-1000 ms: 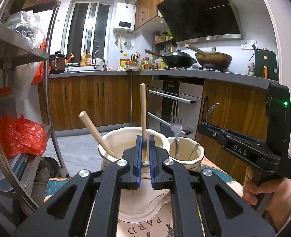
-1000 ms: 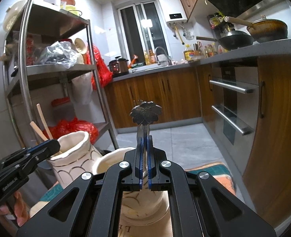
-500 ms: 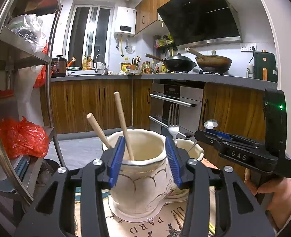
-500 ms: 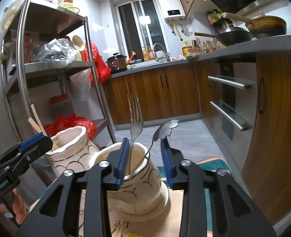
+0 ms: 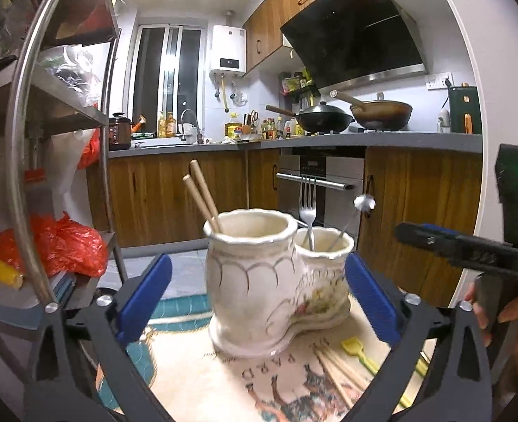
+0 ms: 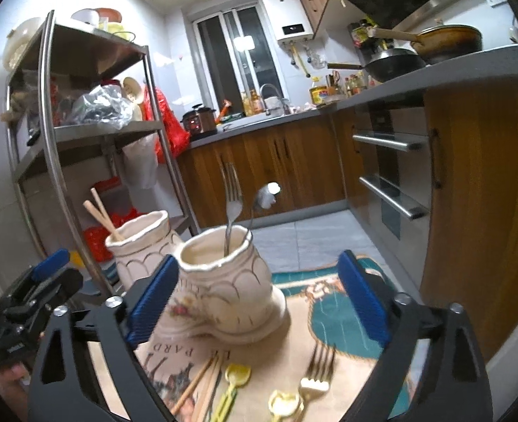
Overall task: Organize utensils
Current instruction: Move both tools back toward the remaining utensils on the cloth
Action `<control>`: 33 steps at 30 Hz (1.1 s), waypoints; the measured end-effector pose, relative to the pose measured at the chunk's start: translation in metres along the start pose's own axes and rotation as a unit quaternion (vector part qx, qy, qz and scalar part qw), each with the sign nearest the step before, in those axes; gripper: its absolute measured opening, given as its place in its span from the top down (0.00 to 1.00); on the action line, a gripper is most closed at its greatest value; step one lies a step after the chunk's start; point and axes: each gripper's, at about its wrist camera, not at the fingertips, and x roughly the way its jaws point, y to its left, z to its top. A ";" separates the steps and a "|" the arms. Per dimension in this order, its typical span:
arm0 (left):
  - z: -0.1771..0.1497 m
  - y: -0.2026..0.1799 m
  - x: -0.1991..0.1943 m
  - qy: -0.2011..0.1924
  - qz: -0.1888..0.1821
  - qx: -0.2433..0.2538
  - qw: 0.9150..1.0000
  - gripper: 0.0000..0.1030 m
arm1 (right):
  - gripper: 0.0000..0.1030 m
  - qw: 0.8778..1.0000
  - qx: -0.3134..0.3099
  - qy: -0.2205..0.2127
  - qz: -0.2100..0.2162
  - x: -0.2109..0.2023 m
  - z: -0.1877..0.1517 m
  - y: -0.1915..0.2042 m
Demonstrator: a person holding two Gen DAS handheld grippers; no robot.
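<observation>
Blue-padded jaws on your left gripper (image 5: 255, 302) and right gripper (image 6: 255, 302) have just been opening and now stand wide, holding nothing, with the two-mouthed ceramic holder (image 5: 276, 281) between them. Chopsticks (image 5: 202, 193) stand in its taller mouth, a steel fork (image 6: 231, 197) in the shorter. Loose chopsticks (image 6: 202, 383) and what looks like a gold fork (image 6: 317, 369) lie on the mat: thin, stiff, slippery, so pinch mid-handle.

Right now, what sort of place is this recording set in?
A home kitchen, most likely: woks on a stove under a range hood, a sink tap by the window, and a built-in oven.
</observation>
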 end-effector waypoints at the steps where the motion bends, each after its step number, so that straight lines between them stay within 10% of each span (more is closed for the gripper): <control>1: -0.002 0.000 -0.002 0.003 0.001 0.001 1.000 0.05 | 0.08 1.000 -0.001 0.001 -0.003 -0.004 -0.002 -0.001; 33: -0.066 -0.040 0.028 0.231 -0.046 0.028 0.971 0.05 | 0.05 0.980 -0.038 0.171 -0.098 -0.017 -0.066 -0.025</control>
